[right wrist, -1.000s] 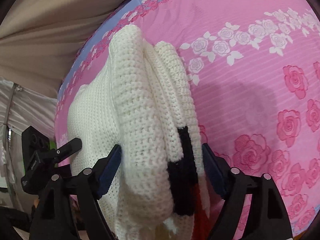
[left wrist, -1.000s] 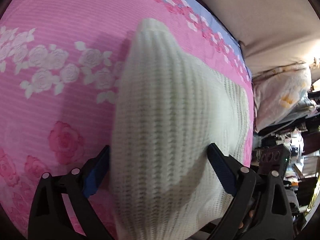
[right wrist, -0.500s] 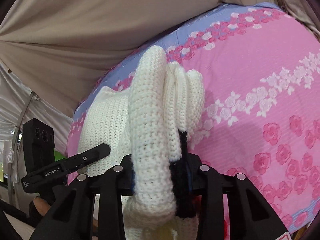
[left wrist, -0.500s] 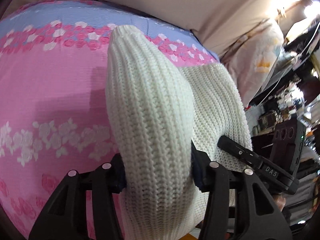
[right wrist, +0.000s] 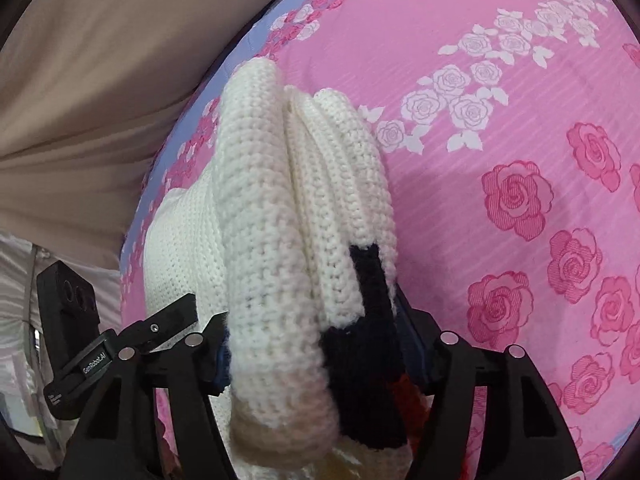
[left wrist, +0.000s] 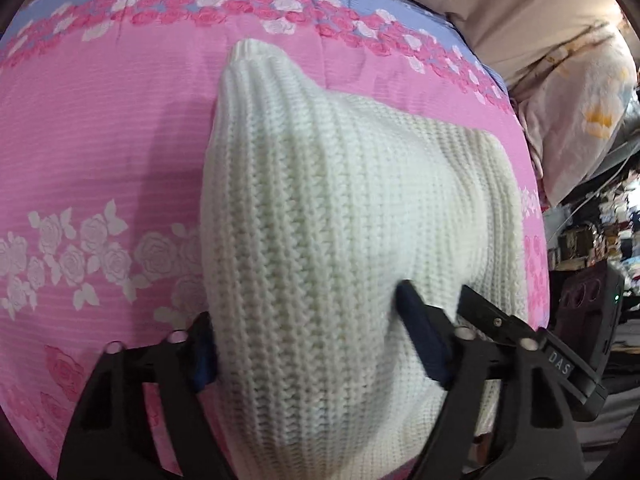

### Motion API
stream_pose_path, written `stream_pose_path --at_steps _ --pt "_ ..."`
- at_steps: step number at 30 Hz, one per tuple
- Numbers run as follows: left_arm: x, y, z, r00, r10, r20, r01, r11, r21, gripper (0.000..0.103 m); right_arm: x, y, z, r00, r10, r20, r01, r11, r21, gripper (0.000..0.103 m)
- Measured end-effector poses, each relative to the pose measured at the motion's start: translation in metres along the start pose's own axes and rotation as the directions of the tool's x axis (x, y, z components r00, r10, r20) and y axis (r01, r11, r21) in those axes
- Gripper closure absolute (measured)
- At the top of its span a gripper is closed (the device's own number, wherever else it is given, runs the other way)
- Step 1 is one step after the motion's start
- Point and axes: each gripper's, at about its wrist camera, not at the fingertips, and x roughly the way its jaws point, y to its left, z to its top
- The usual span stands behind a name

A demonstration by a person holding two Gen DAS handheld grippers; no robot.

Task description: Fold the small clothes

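A cream knitted sweater [left wrist: 340,200] lies bunched in thick folds on the pink rose bedspread [left wrist: 100,140]. My left gripper [left wrist: 312,344] has one fold between its blue pads; the jaws are opening, and the knit still fills the gap and touches both pads. In the right wrist view the sweater [right wrist: 260,200] shows several stacked layers and a black patch [right wrist: 372,320]. My right gripper [right wrist: 316,350] straddles that bundle, its jaws opening too, with the knit packed tight between them. Each gripper shows in the other's view: the right one [left wrist: 520,344], the left one [right wrist: 120,344].
The bedspread [right wrist: 500,120] stretches wide to the right of the bundle. A beige cloth wall [right wrist: 80,80] runs along the bed's far edge. A pale printed pillow [left wrist: 580,120] and cluttered shelves [left wrist: 600,232] sit past the bed's right side.
Both grippers closed from wide open onto sweater folds, then widened a little. Both hands swung towards the bed's far edge, then back, carrying the folds.
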Motion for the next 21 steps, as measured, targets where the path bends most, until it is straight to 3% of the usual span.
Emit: stream_pose_path --at_steps 3,9,14,18,21 --pt "-0.023 -0.014 -0.002 1.0 0.005 -0.002 -0.005 0.999 0.05 0.055 -0.01 0.016 0.005 1.0 -0.019 0.012 0.019 1.0 -0.009 0.063" --pt "-0.081 -0.039 0.004 0.998 -0.022 0.066 0.012 0.99 0.144 0.057 -0.049 0.069 0.001 0.996 -0.035 0.081 0.044 0.994 -0.104 0.065" --pt "-0.138 -0.048 0.009 0.985 -0.069 0.158 0.037 0.98 0.196 0.057 -0.09 0.105 0.002 0.987 0.019 0.157 0.006 0.988 -0.157 0.065" --pt "-0.189 -0.052 0.012 0.96 -0.122 0.251 0.06 0.969 0.24 0.057 -0.125 0.139 0.004 0.971 0.091 0.223 -0.042 0.975 -0.217 0.065" --pt "-0.23 -0.057 0.016 0.929 -0.167 0.332 0.073 0.958 0.277 0.057 -0.153 0.167 0.006 0.949 0.151 0.276 -0.068 0.956 -0.286 0.065"
